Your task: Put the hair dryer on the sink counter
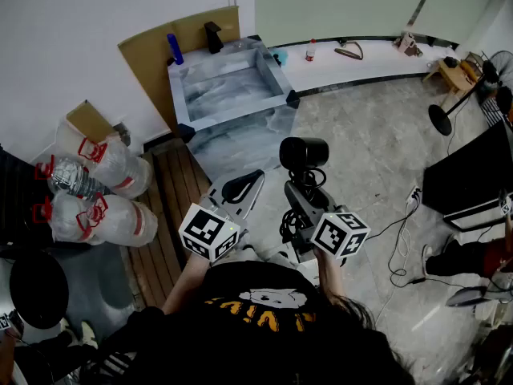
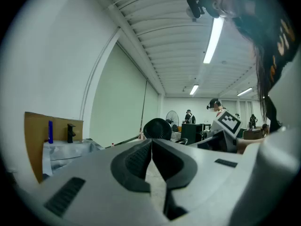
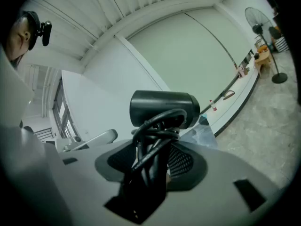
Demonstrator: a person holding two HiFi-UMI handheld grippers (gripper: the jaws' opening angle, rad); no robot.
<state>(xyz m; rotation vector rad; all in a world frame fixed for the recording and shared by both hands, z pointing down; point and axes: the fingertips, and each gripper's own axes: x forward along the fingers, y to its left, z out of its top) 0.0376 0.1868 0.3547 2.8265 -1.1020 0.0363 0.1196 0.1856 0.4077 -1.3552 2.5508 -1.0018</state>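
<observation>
- Black plastic made up the hair dryer, which was held in the air on the near side of the sink table, apart from it and above the grey floor.
- Its handle, wound round with a black cord, was clamped between the pads of the right claw. The barrel was seen lying crosswise just beyond the jaws.
- The left claw was seen closed, its pads meeting at the tips with nothing between them. It was held just left of the right claw, at about the same distance from the sink table.
- The sink table was patterned like grey marble. A black tap and a blue upright object were set at its far rim.
- A brown cardboard sheet was leaned against the white wall behind the sink table.
- Clear plastic bundles with red marks were lying at the left, beside a strip of wooden planks.
- A white ledge was run along the far wall to the right of the sink table, with a small bottle stood on it.
- A standing fan was placed at the far right.
</observation>
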